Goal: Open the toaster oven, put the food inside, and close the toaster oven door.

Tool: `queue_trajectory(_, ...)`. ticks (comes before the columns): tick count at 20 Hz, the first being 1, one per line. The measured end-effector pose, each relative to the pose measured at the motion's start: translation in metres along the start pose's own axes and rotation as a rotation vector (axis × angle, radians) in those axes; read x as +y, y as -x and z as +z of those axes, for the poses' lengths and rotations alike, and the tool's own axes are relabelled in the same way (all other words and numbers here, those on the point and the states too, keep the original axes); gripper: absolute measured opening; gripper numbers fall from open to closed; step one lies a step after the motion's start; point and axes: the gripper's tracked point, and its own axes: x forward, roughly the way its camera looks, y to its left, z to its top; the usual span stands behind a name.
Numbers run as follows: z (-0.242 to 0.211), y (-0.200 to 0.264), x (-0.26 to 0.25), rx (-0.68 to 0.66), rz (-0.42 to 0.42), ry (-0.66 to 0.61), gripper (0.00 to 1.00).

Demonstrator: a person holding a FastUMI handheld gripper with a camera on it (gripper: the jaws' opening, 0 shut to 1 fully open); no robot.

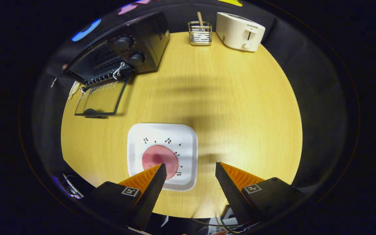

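Left fingertip (160,170) covers the near edge of the pink food (158,157) on the white plate (188,137). Toaster oven (132,45), far beyond the fingers: interior too dark to read, left side lost in shadow. Stick in the wire holder (200,33) too small to identify. Gripper (190,169) fingers spread apart, empty.

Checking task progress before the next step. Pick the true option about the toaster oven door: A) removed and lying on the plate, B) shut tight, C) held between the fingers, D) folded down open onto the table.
D: the toaster oven has its glass door folded down onto the table, while the hand-held gripper hangs open near the plate.
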Motion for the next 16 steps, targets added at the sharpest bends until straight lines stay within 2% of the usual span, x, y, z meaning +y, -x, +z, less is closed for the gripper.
queue_trajectory(3, -0.003, -0.024, 0.000, 0.046, 0.036, -0.032, 0.99)
queue_trajectory(5, -0.002, -0.034, -0.003, 0.059, 0.040, -0.041, 0.92)
queue_trajectory(7, 0.001, -0.032, -0.012, 0.058, 0.024, -0.030, 0.62)
queue_trajectory(9, -0.004, -0.041, -0.003, 0.067, 0.058, -0.017, 0.29)
queue_trajectory(10, -0.003, -0.039, -0.001, 0.075, 0.103, 0.014, 0.13)
queue_trajectory(11, 0.001, -0.037, 0.001, 0.092, 0.165, -0.001, 0.13)
queue_trajectory(12, 0.000, -0.044, -0.005, 0.106, 0.200, -0.012, 0.05)
queue_trajectory(16, 0.004, -0.038, -0.010, 0.078, 0.334, -0.117, 0.05)
